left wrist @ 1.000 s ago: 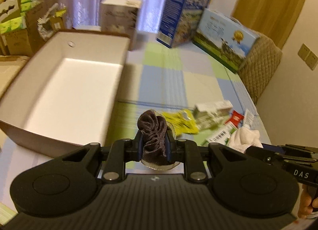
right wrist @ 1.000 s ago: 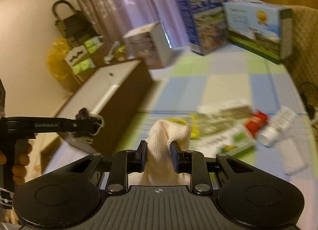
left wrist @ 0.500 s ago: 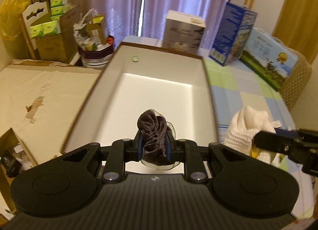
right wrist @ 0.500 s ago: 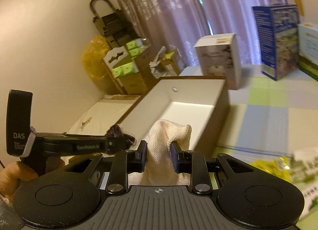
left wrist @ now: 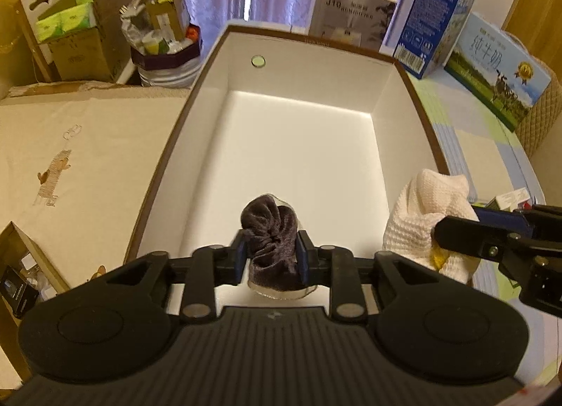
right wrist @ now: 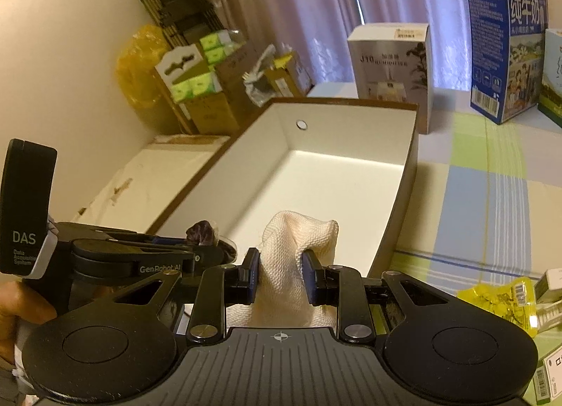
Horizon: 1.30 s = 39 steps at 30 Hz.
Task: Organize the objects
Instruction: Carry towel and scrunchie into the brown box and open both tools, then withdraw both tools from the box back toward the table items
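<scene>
Box (left wrist: 404, 118) position decided the move: the open white box with brown rim lay directly ahead of and below the left gripper (left wrist: 272, 256), its long axis running away from that gripper toward the curtains. The left gripper was clamped on a dark plush cloth (left wrist: 272, 234) hanging over the near end of the box floor, so a release there would likely drop it inside. The right gripper (right wrist: 281, 277) pinched a white knit cloth (right wrist: 295, 248) and sat just beside the box's near right corner, at the rim rather than clearly over the interior. By my judgement the left was better placed; the right needed to shift leftward. Yellow packet (right wrist: 498, 299) and other items remained on the checked surface (right wrist: 491, 202).
</scene>
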Available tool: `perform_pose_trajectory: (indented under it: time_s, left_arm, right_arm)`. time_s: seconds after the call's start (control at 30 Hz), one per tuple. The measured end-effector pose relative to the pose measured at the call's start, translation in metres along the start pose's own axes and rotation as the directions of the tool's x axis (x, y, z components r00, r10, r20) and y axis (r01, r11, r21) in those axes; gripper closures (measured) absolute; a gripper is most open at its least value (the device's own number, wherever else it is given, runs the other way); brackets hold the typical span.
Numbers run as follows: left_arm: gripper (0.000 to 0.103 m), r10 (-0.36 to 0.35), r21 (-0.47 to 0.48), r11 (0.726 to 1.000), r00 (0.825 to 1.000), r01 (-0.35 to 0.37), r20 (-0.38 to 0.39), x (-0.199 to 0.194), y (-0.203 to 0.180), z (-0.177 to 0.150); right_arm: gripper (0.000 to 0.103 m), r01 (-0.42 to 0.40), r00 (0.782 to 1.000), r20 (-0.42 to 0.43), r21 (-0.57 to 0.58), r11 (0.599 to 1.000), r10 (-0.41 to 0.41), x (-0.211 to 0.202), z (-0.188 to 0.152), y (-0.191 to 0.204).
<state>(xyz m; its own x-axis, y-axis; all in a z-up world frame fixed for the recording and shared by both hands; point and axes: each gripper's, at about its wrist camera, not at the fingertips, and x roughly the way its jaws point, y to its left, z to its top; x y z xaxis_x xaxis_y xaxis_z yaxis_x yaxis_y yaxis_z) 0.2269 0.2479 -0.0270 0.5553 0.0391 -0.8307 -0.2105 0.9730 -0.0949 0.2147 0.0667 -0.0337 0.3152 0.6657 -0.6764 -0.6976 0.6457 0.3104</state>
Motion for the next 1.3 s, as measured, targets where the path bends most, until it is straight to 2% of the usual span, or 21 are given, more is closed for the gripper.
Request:
perform_pose_trajectory:
  time_s: [0.1, 0.23, 0.4, 0.47, 0.53, 0.6, 0.67, 0.8, 1.0, 1.3]
  left_arm:
    - [0.067, -0.009, 0.026, 1.000, 1.000, 0.009, -0.002, 0.003, 0.001, 0.002]
    - [0.060, -0.021, 0.038, 0.999, 1.000, 0.021, 0.007, 0.001, 0.005, 0.006]
    - [0.051, -0.027, 0.030, 0.999, 1.000, 0.027, 0.008, -0.005, 0.013, 0.009]
    - [0.044, -0.021, 0.034, 0.999, 1.000, 0.021, 0.012, -0.008, 0.015, 0.010]
    - [0.038, -0.014, 0.042, 0.999, 1.000, 0.013, 0.014, -0.011, 0.017, 0.009]
    - [0.036, -0.012, 0.045, 0.999, 1.000, 0.012, 0.018, -0.014, 0.018, 0.009]
    - [0.028, -0.009, 0.044, 0.999, 1.000, 0.008, 0.018, -0.017, 0.019, 0.009]
    - [0.026, -0.006, 0.043, 0.999, 1.000, 0.005, 0.018, -0.021, 0.020, 0.009]
    - [0.021, 0.008, 0.047, 0.999, 1.000, -0.008, 0.007, -0.026, 0.016, 0.010]
    - [0.021, -0.008, 0.057, 0.998, 1.000, 0.009, -0.004, -0.031, 0.005, 0.007]
  right_arm:
    - [0.079, 0.009, 1.000, -0.003, 0.004, 1.000, -0.009, 0.005, 0.001, 0.000]
    - [0.078, 0.025, 1.000, -0.012, 0.006, 1.000, -0.025, 0.011, 0.002, 0.002]
    - [0.066, 0.078, 0.997, -0.006, 0.007, 0.997, -0.078, 0.019, 0.004, 0.005]
    - [0.063, 0.113, 0.994, 0.013, -0.018, 0.993, -0.113, 0.020, 0.005, 0.008]
    - [0.063, 0.141, 0.990, 0.029, -0.046, 0.989, -0.140, 0.020, 0.006, 0.011]
    - [0.063, 0.142, 0.990, 0.035, -0.057, 0.988, -0.140, 0.018, 0.007, 0.012]
    - [0.063, 0.136, 0.990, 0.032, -0.049, 0.990, -0.134, 0.014, 0.007, 0.013]
    - [0.063, 0.109, 0.994, 0.008, -0.018, 0.994, -0.109, 0.009, 0.006, 0.010]
    - [0.063, 0.118, 0.992, -0.040, -0.008, 0.993, -0.118, 0.002, 0.001, 0.011]
    - [0.063, 0.106, 0.993, -0.053, 0.015, 0.994, -0.105, -0.007, -0.006, 0.011]
